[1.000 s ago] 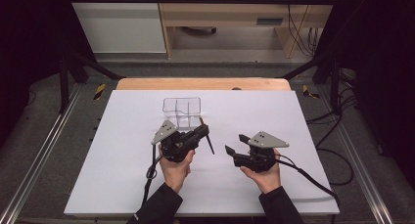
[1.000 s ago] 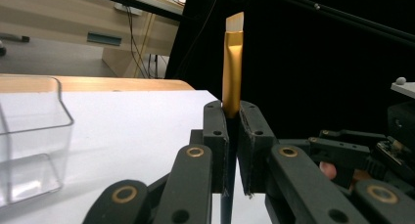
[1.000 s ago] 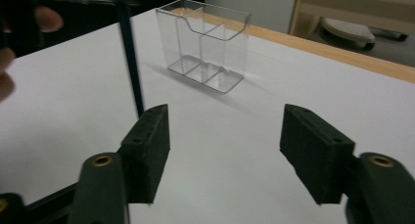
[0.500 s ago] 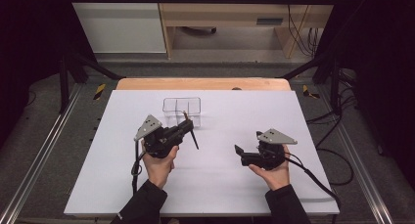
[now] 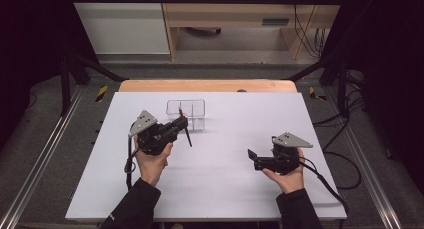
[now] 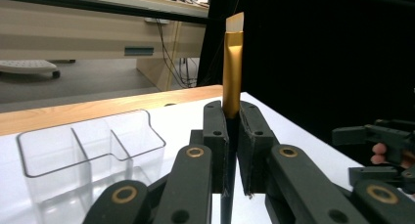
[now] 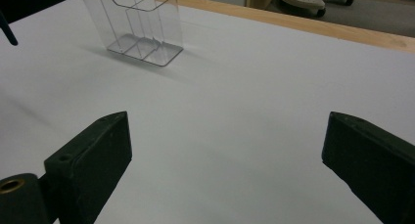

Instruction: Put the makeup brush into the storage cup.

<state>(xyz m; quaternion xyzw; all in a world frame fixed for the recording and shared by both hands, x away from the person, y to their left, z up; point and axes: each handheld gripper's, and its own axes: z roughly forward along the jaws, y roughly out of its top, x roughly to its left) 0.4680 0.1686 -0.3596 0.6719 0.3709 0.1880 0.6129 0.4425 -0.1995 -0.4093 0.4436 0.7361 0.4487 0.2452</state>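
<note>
**Brush held upright near the clear organiser**

The slim brush with a gold ferrule, pale flat bristles and dark handle (image 6: 232, 62) stands upright, pinched at mid-length between the fingers of the left gripper (image 6: 233, 136), above the tabletop (image 5: 220, 164) just short of the clear plastic three-compartment organiser (image 5: 186, 113) near the far edge. Held vertical, it looks ready to drop handle-first into a compartment. The right gripper (image 5: 251, 158) hovers toward the right edge, well apart, its fingers spread wide around nothing, having just been opening. The handle's lower end is cut off behind the fingers in the left gripper view, and in the high view the brush is a thin dark line. Which compartment it is meant for cannot be told.
</note>
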